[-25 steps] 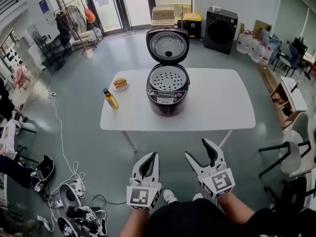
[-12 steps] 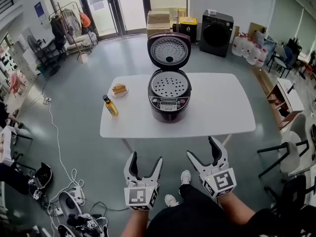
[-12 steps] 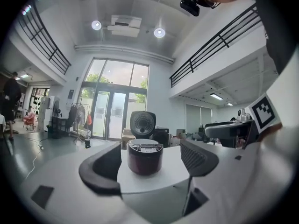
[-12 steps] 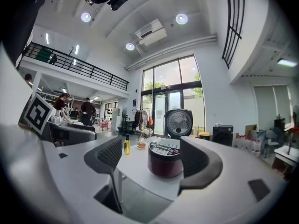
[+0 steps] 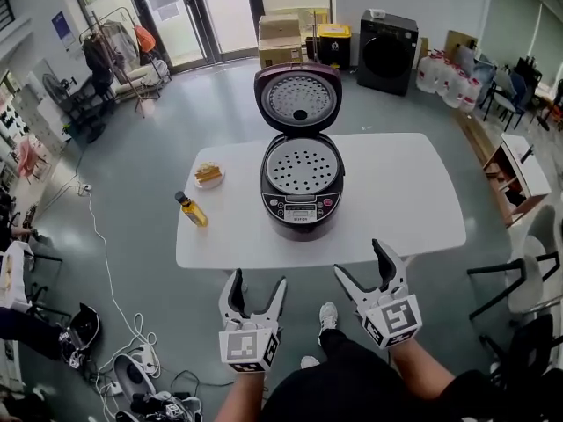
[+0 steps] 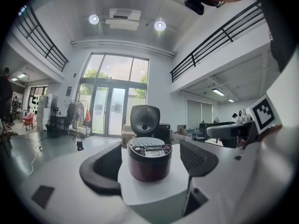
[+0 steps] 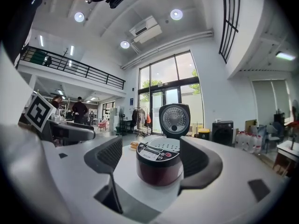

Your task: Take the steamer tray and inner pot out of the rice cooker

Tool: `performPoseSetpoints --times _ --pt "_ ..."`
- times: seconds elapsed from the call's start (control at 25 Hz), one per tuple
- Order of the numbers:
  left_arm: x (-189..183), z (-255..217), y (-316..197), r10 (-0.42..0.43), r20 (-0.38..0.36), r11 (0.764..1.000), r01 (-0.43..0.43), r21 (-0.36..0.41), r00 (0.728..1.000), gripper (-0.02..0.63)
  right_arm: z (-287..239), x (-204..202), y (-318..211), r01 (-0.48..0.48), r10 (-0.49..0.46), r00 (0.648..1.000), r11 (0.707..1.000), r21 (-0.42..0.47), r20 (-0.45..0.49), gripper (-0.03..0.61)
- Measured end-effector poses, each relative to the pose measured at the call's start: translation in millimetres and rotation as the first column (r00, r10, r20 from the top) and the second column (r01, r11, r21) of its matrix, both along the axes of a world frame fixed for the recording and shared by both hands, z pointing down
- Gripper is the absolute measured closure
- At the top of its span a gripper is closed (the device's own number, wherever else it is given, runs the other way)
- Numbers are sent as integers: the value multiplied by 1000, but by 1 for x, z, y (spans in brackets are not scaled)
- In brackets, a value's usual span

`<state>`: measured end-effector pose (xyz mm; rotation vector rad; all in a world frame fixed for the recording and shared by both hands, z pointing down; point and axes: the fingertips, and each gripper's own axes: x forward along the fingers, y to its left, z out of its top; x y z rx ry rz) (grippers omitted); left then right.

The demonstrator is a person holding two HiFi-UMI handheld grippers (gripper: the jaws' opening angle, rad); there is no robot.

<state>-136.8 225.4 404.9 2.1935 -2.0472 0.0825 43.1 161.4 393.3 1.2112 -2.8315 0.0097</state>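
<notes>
A dark red rice cooker [image 5: 301, 209] stands in the middle of the white table [image 5: 413, 200] with its lid [image 5: 299, 98] swung up. The perforated steamer tray [image 5: 302, 167] sits in its mouth and hides the inner pot. My left gripper [image 5: 258, 290] and right gripper [image 5: 362, 266] hover side by side off the table's near edge, well short of the cooker. Both have just been opening and now stand wide with nothing between the jaws. The left gripper [image 6: 149, 164] and right gripper [image 7: 156, 160] each frame the cooker [image 6: 149, 160] [image 7: 160, 169] ahead.
A small oil bottle [image 5: 191, 210] and a plate of food [image 5: 209, 176] stand on the table's left part. Chairs [image 5: 528, 280] stand to the right. Cables and gear [image 5: 132, 359] lie on the floor at the left. Boxes and a washing machine [image 5: 387, 51] are beyond the table.
The left jaws went from shut to wide open and the right jaws spread wider. Both grippers came nearer the table, and the cooker looks closer.
</notes>
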Motion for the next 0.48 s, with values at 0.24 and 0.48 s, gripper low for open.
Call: performPoseSetpoints --times 0.24,0.48 --pt "-10 2 -69 -12 8 1000 12 -19 1000 236 7 -4 -71 -7 7 1000 1000 -18 -5 216" --pt "-14 3 -125 -22 18 999 23 -40 1000 241 14 -8 -126 12 -14 999 999 -51 -29 216"
